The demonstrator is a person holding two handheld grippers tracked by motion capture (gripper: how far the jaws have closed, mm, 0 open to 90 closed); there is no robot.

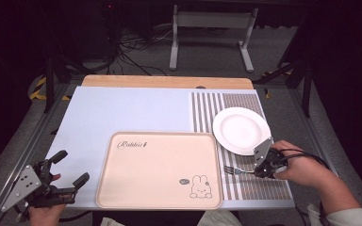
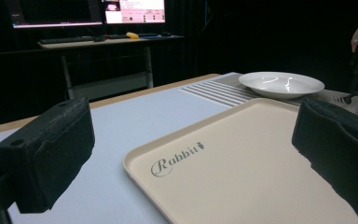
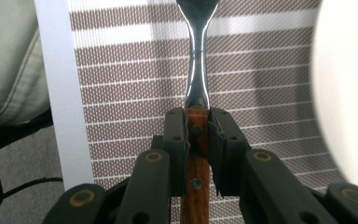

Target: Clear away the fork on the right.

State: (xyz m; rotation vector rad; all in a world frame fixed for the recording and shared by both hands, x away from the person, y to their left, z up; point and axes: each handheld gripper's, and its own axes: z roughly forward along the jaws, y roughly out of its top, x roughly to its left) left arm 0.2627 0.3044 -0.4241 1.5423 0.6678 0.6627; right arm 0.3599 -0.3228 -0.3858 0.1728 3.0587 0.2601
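A fork (image 1: 235, 171) with a steel neck (image 3: 197, 56) and a wooden handle (image 3: 196, 158) lies over the striped placemat (image 1: 245, 188), tines toward the tray. My right gripper (image 1: 264, 169) is shut on that handle, its jaws pressed against both sides. A white plate (image 1: 241, 130) rests on the mat just beyond it, seen as a shallow dish (image 2: 281, 84) from the left gripper view. The beige tray (image 1: 158, 172) with a rabbit drawing sits at the table's front centre. At the front left corner my left gripper (image 1: 70, 169) is open, nothing between its pads (image 2: 51, 158).
The pale blue table top (image 1: 122, 108) has a wooden strip (image 1: 167, 81) along its far edge. Behind the table the floor holds cables and a metal stand (image 1: 212, 33). A desk with monitors (image 2: 107, 14) stands farther back.
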